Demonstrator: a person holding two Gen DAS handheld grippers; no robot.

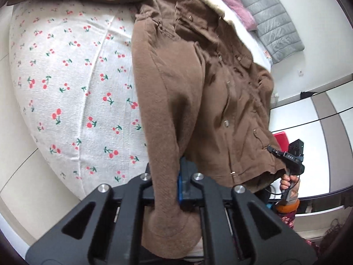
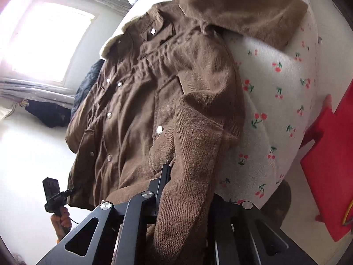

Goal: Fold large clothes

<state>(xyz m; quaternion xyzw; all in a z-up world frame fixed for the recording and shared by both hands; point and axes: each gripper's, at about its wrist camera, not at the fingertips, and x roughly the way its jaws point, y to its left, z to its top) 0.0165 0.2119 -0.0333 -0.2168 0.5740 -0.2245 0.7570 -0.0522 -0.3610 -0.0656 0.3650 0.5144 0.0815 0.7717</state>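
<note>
A brown corduroy jacket with metal snaps and a pale fleece collar lies front up on a bed with a cherry-print sheet. My left gripper is shut on one sleeve near its cuff, which hangs over the gripper body. In the right wrist view the same jacket fills the middle. My right gripper is shut on the other sleeve, whose cloth hides one finger. The first sleeve lies across the sheet at the top. Each view shows the other gripper's handle in a hand beyond the hem.
A grey quilted blanket and a pink cloth lie at the bed's far end. A red stool stands beside the bed. Dark clothing lies under a bright window. Pale floor runs along the bed's edge.
</note>
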